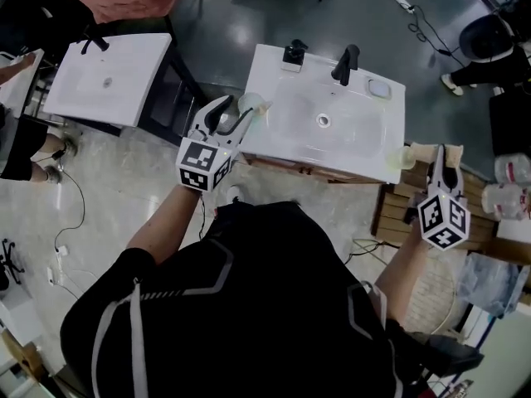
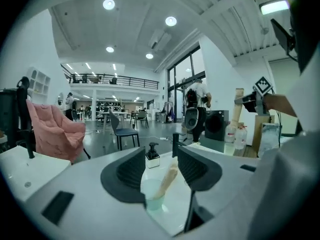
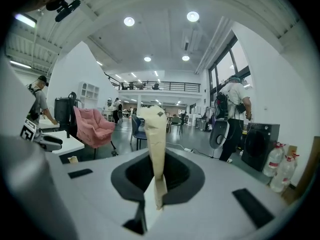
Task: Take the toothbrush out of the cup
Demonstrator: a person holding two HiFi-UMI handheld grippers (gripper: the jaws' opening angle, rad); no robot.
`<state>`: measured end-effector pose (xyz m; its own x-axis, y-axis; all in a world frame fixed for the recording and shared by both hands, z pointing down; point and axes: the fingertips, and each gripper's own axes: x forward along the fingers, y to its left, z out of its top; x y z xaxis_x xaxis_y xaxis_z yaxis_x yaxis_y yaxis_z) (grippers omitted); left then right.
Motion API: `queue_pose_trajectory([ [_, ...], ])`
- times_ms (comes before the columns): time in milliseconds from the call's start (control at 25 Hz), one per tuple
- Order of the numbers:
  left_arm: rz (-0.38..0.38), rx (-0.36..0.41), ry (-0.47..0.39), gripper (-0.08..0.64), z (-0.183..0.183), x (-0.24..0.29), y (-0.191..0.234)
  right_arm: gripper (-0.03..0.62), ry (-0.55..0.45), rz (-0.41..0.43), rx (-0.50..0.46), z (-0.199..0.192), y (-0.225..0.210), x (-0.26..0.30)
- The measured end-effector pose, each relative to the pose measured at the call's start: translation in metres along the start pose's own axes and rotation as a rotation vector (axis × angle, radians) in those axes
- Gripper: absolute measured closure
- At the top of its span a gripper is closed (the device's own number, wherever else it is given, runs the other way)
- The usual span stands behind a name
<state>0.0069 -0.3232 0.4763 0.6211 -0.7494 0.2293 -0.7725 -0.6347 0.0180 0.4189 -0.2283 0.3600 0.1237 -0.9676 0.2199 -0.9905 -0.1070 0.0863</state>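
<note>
White is the sink point(image 1: 264, 143), basin and counter in one, standing on a grey polished floor point(image 1: 224, 15) in a large hall with ceiling spots, tall windows and a balcony rail at the back. A second white sink point(image 1: 108, 77) stands well apart to the left, with a pink chair point(image 3: 92, 126) beyond it.

The clear cup point(image 2: 154, 194) sits at the sink's left edge. The cream toothbrush point(image 2: 169, 176) is in it, leaning right, its upper end above the rim. The left gripper point(image 1: 236, 110) has its jaws wide apart with the cup between them; the pads do not press on it. The right gripper point(image 3: 158, 161) is off the sink's right edge, over wooden slats point(image 1: 398, 210). Its jaws are closed on a cream stick point(image 3: 154, 134) much like the toothbrush, held upright.

Beyond the cup, a soap pump point(image 1: 293, 54) and a black tap point(image 1: 346, 63) stand along the sink's back edge, with a soap dish point(image 1: 379, 88) near the far right corner. Plastic bottles point(image 1: 510, 185) stand right of the slats. A person point(image 3: 235, 116) with a backpack stands near the windows.
</note>
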Motion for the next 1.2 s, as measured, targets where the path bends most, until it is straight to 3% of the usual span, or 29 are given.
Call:
queue_pose_trajectory([
  [280,-0.112,0.101,0.121,0.299,-0.059,0.017,-0.023,0.569,0.029,-0.030,-0.022,0.001,0.012,-0.016],
  [480,-0.107,0.162,0.160,0.299,-0.088,0.043,-0.018,0.568,0.045,-0.062,-0.031,-0.001,0.017,-0.022],
  [640,-0.118,0.138,0.191,0.299,-0.108,0.057,-0.017,0.568,0.066,-0.092,-0.043,-0.004,0.020,-0.034],
  [1000,-0.131,0.131,0.183,0.306,-0.113,0.083,-0.014,0.568,0.095,-0.140,-0.039,-0.014,0.015,-0.050],
  [1200,-0.110,0.109,0.183,0.364,-0.109,0.088,-0.008,0.569,0.102,-0.153,-0.037,-0.017,0.012,-0.057],
])
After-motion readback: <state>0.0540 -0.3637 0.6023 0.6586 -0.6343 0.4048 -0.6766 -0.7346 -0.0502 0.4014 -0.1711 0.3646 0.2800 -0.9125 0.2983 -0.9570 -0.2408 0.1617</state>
